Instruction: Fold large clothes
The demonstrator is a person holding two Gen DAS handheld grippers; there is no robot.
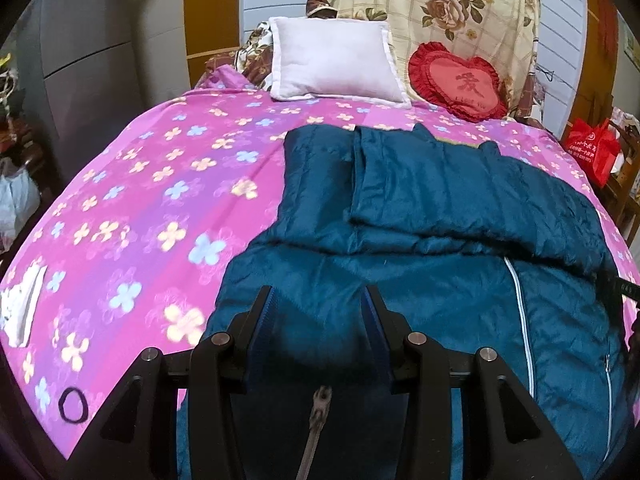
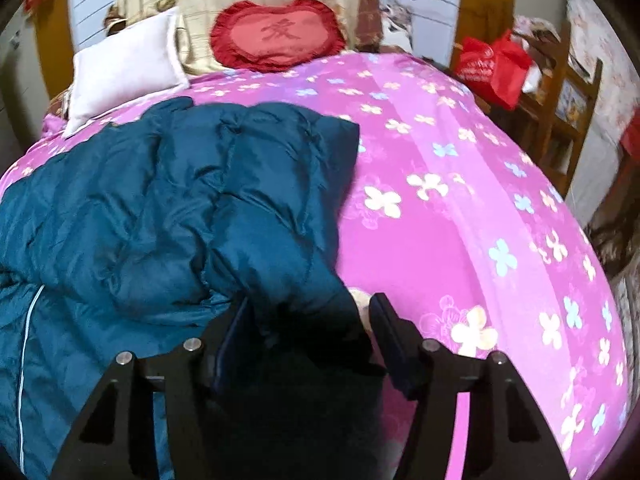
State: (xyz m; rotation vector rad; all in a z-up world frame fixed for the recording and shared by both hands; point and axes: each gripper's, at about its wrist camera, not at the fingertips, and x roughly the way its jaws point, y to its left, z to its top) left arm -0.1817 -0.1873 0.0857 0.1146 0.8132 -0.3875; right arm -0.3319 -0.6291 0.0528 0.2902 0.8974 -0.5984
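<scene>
A large teal quilted jacket (image 1: 420,240) lies on a pink flowered bed cover (image 1: 140,200), its sleeves folded in over the body and a pale zipper line (image 1: 520,320) down the front. My left gripper (image 1: 318,300) is open, its jaws apart over the jacket's near edge, with a zipper pull hanging between the arms. In the right wrist view the jacket (image 2: 160,220) fills the left side. My right gripper (image 2: 308,308) is open, with the dark cuff end of a jacket sleeve lying between its jaws, on the cover (image 2: 460,220).
A white pillow (image 1: 332,60) and a red heart cushion (image 1: 456,80) sit at the head of the bed. A black hair tie (image 1: 74,404) and a white cloth (image 1: 24,308) lie on the cover at left. A red bag (image 2: 492,66) sits on wooden furniture at right.
</scene>
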